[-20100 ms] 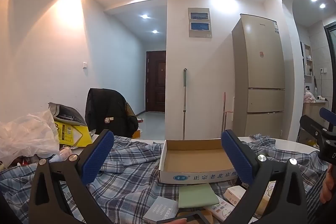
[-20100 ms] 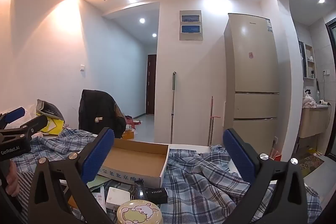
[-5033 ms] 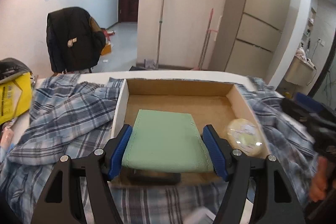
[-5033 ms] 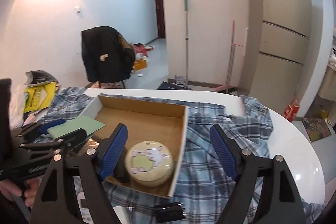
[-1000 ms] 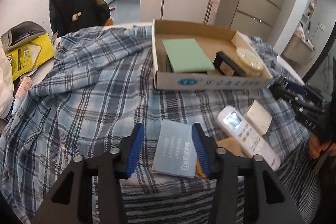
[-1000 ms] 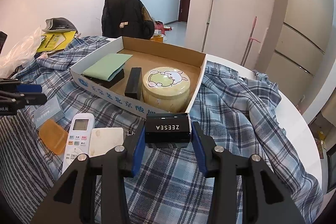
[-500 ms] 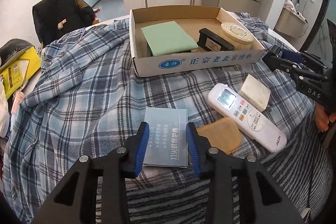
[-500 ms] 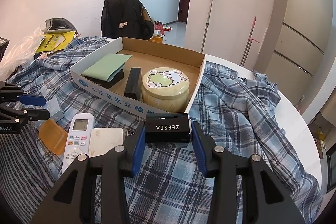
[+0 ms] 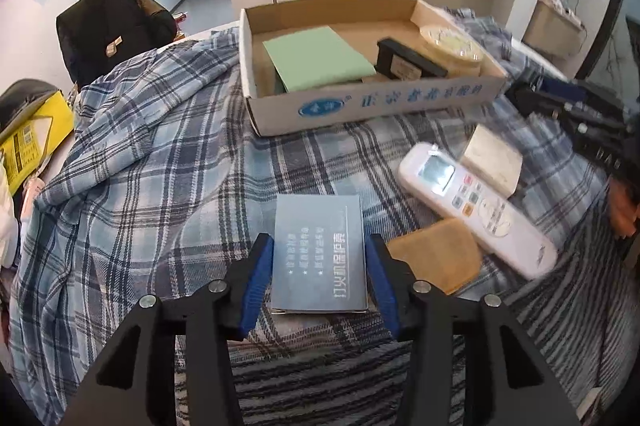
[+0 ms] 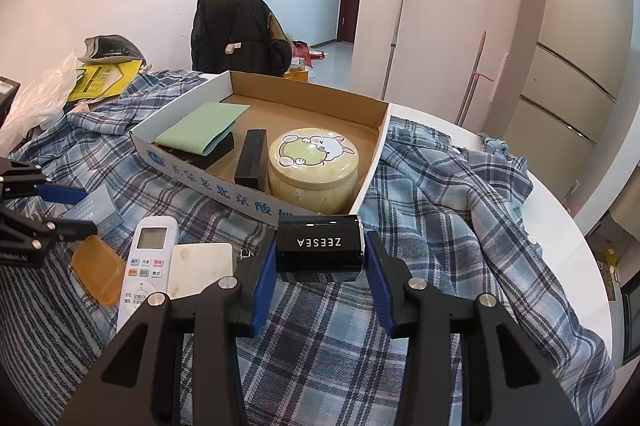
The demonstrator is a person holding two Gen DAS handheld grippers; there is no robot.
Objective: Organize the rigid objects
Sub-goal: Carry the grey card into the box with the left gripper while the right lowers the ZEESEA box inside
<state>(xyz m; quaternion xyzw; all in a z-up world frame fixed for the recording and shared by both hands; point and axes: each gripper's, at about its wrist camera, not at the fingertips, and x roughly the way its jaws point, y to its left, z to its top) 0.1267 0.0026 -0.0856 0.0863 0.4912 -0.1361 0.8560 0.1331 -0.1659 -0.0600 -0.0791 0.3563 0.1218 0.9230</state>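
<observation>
The cardboard box [image 10: 256, 200], at twelve o'clock on the bench, awaits the black ZEESEA case [image 10: 319, 244] clenched in the right tongs [image 10: 320, 276], while the left tongs [image 9: 319, 278] are opening around the blue booklet [image 9: 319, 252].

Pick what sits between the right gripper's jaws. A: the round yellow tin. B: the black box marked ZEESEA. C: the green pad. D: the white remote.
B: the black ZEESEA box sits between the right gripper's blue jaws, outside the cardboard box; the remote lies on the cloth to its left, and the tin and green pad are inside the cardboard box.
</observation>
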